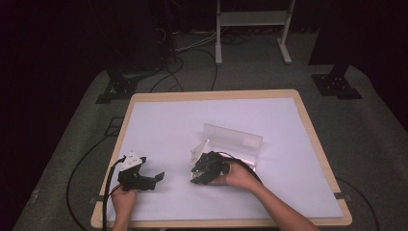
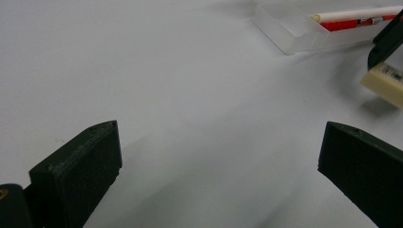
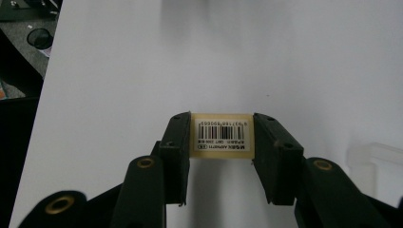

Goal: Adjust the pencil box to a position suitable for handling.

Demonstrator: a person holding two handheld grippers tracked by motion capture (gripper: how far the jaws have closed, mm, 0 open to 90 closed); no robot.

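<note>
Cream eraser (image 3: pixel 221 135) is sitting clamped between the right gripper (image 3: pixel 221 142) jaws at tabletop centre, left gripper (image 2: pixel 218 161) is idling with jaws spread wide at 8 o'clock, next move is probably carrying it to the clear case (image 1: pixel 233 139) at 1 o'clock.

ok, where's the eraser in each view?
High view: hidden in the right tongs, low centre.
Left gripper view: eraser at the right edge, above the table.
Right gripper view: centre, clamped, barcode label up.
Shared landmark: clear plastic case beside it.
</note>
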